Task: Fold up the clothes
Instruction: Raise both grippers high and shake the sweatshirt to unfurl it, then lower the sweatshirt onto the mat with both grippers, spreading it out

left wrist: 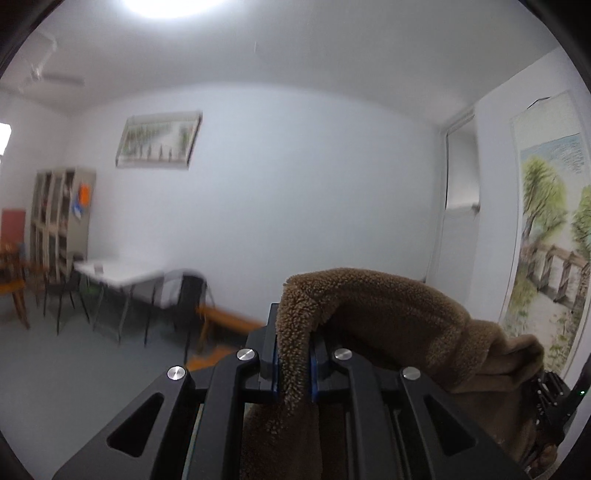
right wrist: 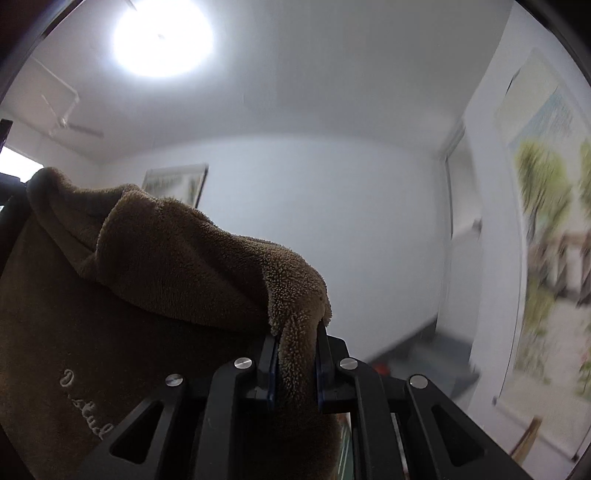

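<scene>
Left gripper: jaws drawn narrow, clamped on a fold of the brown fleece garment. The blue-edged pads press the pile from both sides, and the cloth rises above the fingertips in a rounded hump, then runs off toward the right of the left wrist view, where it bunches in front of a second black mechanism at the lower right edge (too dark to make out in detail). More of the cloth hangs down between the gripper's arms.

Right gripper: jaws likewise narrow and holding the garment. The cloth stands up from the fingertips and sweeps away to the left of the right wrist view, filling the lower left of the picture. Pale stitched lettering shows on a smoother panel of it; only part can be read.

Position of the garment: held up in the air between the two grippers, with no surface seen beneath it in either view. Both cameras look roughly level across the room.

Surroundings, left wrist view: white walls, a framed picture on the far wall, a long scroll painting of trees on the right wall, a grey cabinet at the left, a white table with dark chairs beside it, and a bright ceiling lamp. The right side of the right wrist view is blurred.
</scene>
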The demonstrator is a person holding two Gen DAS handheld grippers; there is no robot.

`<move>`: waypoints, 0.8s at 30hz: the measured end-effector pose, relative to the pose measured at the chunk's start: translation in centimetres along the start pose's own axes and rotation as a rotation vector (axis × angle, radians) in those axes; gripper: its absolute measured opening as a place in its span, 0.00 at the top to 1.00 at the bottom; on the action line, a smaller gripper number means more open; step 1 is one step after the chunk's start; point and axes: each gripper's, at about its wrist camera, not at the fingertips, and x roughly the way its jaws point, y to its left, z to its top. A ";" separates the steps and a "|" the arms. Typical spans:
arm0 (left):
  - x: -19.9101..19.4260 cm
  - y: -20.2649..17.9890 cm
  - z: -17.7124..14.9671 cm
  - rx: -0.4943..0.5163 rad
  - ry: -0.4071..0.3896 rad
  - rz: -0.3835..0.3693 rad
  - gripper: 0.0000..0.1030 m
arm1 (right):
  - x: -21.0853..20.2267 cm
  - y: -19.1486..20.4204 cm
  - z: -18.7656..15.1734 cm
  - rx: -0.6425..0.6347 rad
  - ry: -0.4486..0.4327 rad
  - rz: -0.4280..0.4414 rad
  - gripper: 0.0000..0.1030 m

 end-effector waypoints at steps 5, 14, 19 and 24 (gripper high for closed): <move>18.6 3.6 -6.1 -0.044 0.326 0.025 0.86 | 11.2 1.0 -7.9 0.046 0.314 -0.002 0.87; 45.6 5.4 -25.7 0.115 0.883 0.167 0.74 | 28.3 5.4 -25.9 0.124 0.878 -0.013 0.84; 49.4 6.9 -30.3 0.119 0.977 0.206 0.67 | 28.3 7.4 -29.8 0.045 0.928 -0.056 0.84; 50.6 7.2 -30.1 0.104 0.942 0.195 0.46 | 27.2 7.1 -27.7 0.072 0.866 -0.076 0.60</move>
